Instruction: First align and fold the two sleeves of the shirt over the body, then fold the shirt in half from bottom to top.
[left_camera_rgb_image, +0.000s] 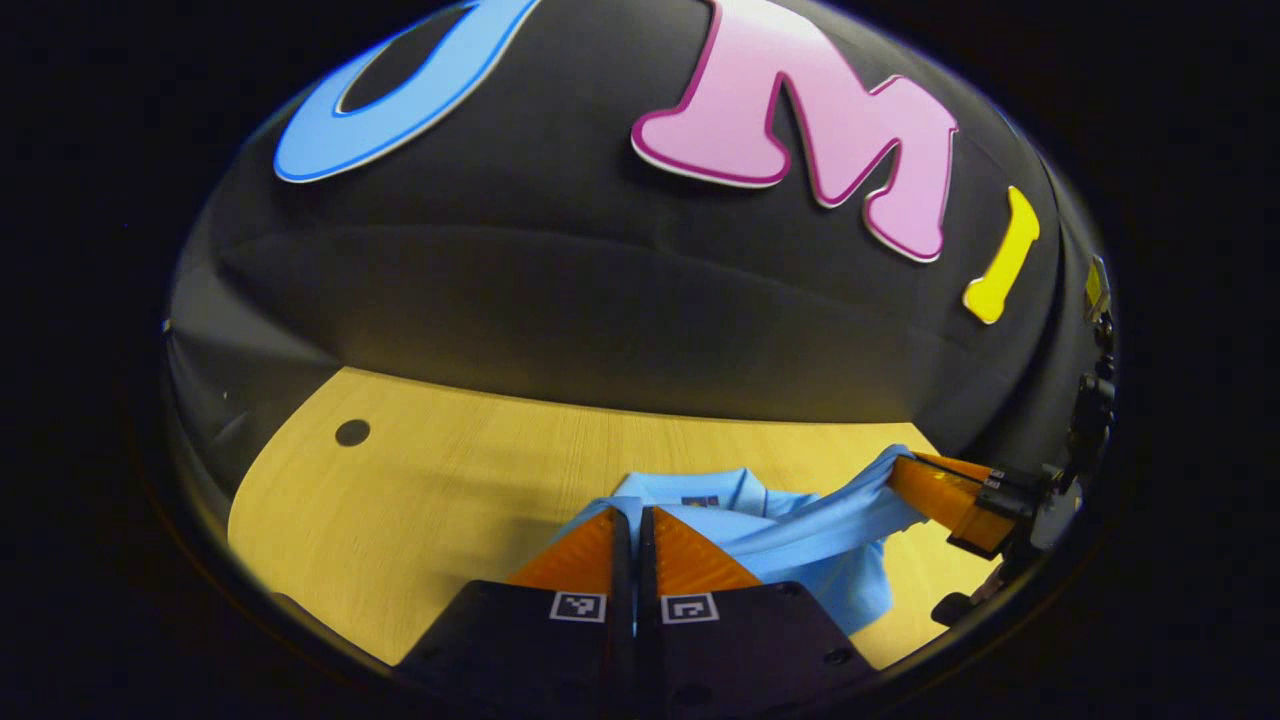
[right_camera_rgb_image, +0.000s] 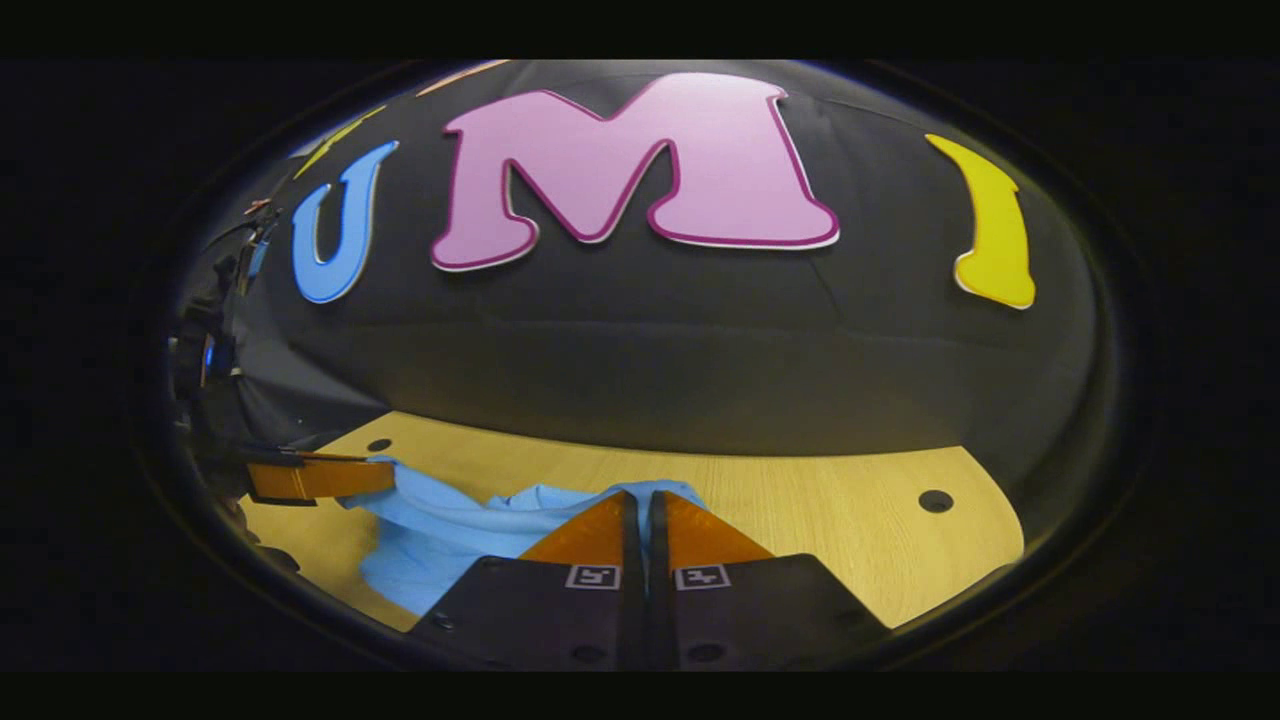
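- Left gripper: pressing its two fingers together with only a thin slit between them, light blue cloth of the shirt sitting at the tips and showing in the slit, so pinching a fold of it.
- Right gripper: closing its fingers the same way, nearly touching, tips sitting against a blue edge of the shirt; gripping cloth, as far as the narrow slit shows.
- In the left gripper view, seeing the right gripper at the right edge, fingers clamping the end of a band of cloth that is stretching taut from there toward the near fingers.
- In the right gripper view, seeing the left gripper at the left edge, fingers lying level and biting a raised corner of cloth.
- Shirt: lying bunched on the wooden table, partly lifting off it between the two grippers, collar facing the booth's wall, the lower part sagging onto the tabletop.
- Table: showing a small dark round hole to the right of the shirt, another hole well apart to the left.
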